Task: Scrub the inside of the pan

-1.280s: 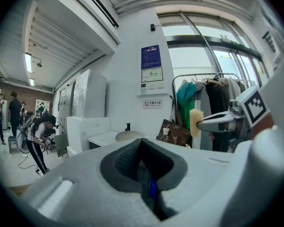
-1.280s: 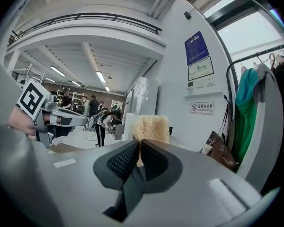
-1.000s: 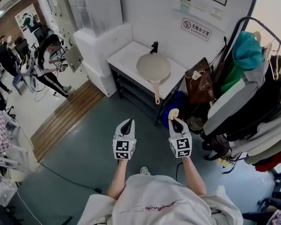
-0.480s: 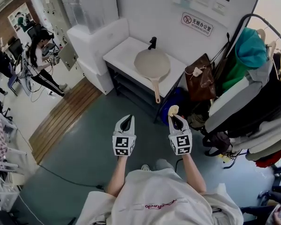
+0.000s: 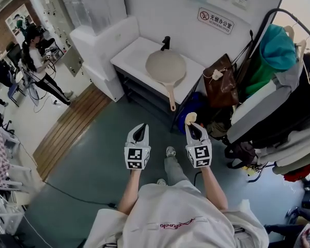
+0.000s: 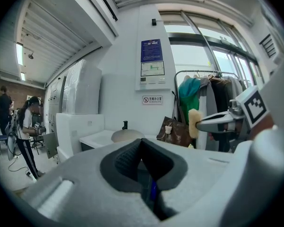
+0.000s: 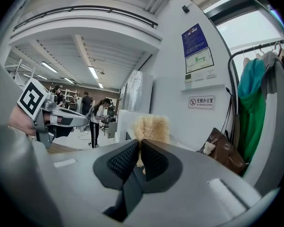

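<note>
The grey floor (image 5: 88, 174) fills most of what lies below me, with a strip of wood boards (image 5: 67, 133) along its left side. A white wall (image 5: 160, 9) rises ahead. To my right stands a rack (image 5: 279, 81) crowded with hanging clothes, a teal garment at its top. Against the wall sits a white table (image 5: 130, 57) on a dark frame. A brown bag (image 5: 219, 89) hangs between the table and the rack, just beside the table's right end.

The pan (image 5: 166, 66) lies flat on the table, round and pale. Its handle (image 5: 171, 98) points toward me and reaches past the table's front edge. A small black fixture (image 5: 166, 42) stands just behind the pan. Far off at the left a person (image 5: 36, 61) stands at a desk.

I hold both tools out in front of me, side by side and well short of the table, nothing touching the pan. My left gripper (image 5: 140, 130) has its jaws pressed together with nothing between them. My right gripper (image 5: 193, 130) is clamped on a scrubber (image 5: 190, 119), a yellowish fuzzy pad that sticks out past the jaw tips. A small red-and-white sign (image 5: 215, 21) is fixed to the wall above the bag.
</note>
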A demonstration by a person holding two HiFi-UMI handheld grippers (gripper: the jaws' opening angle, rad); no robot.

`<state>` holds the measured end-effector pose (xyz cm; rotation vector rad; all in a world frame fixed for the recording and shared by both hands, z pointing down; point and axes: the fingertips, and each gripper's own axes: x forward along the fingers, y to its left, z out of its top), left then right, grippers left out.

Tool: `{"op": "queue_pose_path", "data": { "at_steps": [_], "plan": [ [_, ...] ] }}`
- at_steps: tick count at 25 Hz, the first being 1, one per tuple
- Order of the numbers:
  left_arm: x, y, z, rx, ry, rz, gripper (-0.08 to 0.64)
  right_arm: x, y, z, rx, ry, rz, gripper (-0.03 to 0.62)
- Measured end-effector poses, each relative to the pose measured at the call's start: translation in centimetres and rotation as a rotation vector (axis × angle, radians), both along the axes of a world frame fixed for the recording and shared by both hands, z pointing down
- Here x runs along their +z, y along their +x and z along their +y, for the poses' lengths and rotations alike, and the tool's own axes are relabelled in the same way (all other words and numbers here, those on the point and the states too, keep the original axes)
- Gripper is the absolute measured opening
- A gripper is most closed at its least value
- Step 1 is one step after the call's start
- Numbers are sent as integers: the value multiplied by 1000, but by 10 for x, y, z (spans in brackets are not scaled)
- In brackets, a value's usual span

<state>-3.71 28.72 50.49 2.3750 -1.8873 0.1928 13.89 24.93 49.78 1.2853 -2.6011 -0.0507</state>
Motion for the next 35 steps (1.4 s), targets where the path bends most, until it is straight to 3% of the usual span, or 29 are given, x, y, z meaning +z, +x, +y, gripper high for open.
{"op": "queue_pose_path", "data": {
  "at_steps": [17, 35],
  "plan": [
    [9, -27, -86, -30, -5, -9, 0, 8, -30, -92, -26, 4, -16, 25],
    [4, -43, -273, -49, -26, 11, 0, -4, -58, -279, -81, -5, 24, 25]
  ]
}}
